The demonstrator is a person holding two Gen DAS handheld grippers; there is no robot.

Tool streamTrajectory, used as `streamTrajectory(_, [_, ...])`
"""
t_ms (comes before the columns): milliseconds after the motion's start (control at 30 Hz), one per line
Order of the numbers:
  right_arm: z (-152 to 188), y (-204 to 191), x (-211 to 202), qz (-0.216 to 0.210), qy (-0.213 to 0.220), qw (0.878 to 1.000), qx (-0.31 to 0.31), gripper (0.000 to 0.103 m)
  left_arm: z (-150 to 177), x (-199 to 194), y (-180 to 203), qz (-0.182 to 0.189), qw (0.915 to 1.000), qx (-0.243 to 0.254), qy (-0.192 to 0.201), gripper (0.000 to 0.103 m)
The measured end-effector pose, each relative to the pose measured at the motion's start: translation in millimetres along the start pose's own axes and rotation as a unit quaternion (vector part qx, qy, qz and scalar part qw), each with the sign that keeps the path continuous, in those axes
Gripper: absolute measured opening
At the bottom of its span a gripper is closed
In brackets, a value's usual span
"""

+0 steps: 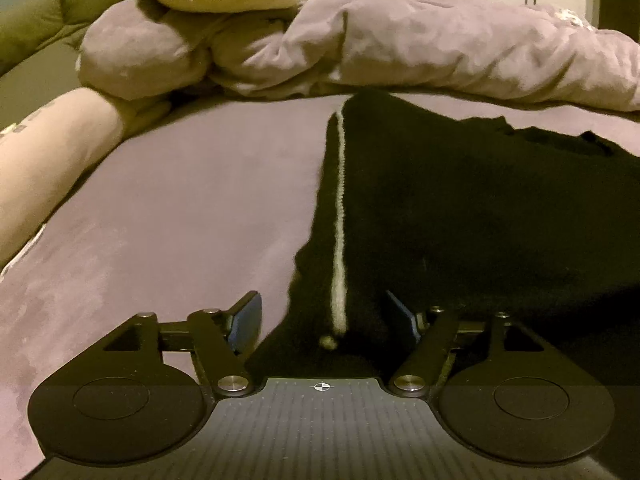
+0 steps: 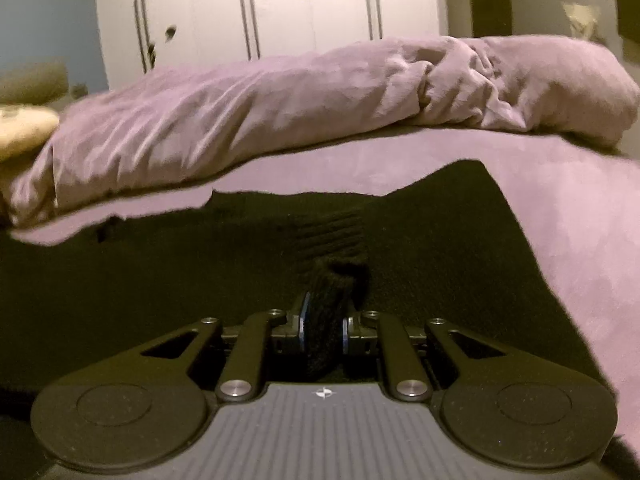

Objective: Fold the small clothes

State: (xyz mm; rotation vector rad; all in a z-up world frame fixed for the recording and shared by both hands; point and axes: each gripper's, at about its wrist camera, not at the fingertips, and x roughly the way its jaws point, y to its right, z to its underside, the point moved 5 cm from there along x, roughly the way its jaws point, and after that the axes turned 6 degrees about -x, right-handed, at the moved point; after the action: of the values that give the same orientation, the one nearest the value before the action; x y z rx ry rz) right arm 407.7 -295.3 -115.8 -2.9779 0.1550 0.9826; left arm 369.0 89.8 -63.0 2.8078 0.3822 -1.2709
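Two grippers are at work on a black knit garment (image 1: 460, 208) spread on the bed (image 1: 180, 200). A bunched fold is pinched by the right gripper (image 2: 323, 332); the left gripper (image 1: 324, 316) stands wide around the white-striped edge, unpressed. Both edges should be gripped evenly before lifting. No writing is legible.
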Motion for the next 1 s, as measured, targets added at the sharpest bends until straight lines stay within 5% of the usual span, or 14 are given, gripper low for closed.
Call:
streamTrajectory(200, [24,22,-68,-0.013,-0.016,0.999,0.028,0.037,35,-57,-36,0.024,0.9996,-0.013,-0.006,0.079])
streamTrajectory(267, [48,34,-112,-0.019,-0.014,0.999,0.041,0.038,52,-78,-50,0.032,0.9994,-0.011,-0.003,0.095])
streamTrajectory(533, [157,94,-271,-0.015,-0.030,0.983,0.179,0.058,110,-127,-123,0.067,0.9916,-0.100,-0.048,0.096])
streamTrajectory(800, [196,110,-305,-0.032,-0.060,0.979,0.192,0.063,147,-134,-125,0.096,0.9874,-0.063,-0.110,0.096])
streamTrajectory(1000, [211,107,-307,-0.053,-0.091,0.978,0.180,0.067,164,-126,-131,0.081,0.9836,-0.095,-0.130,0.096])
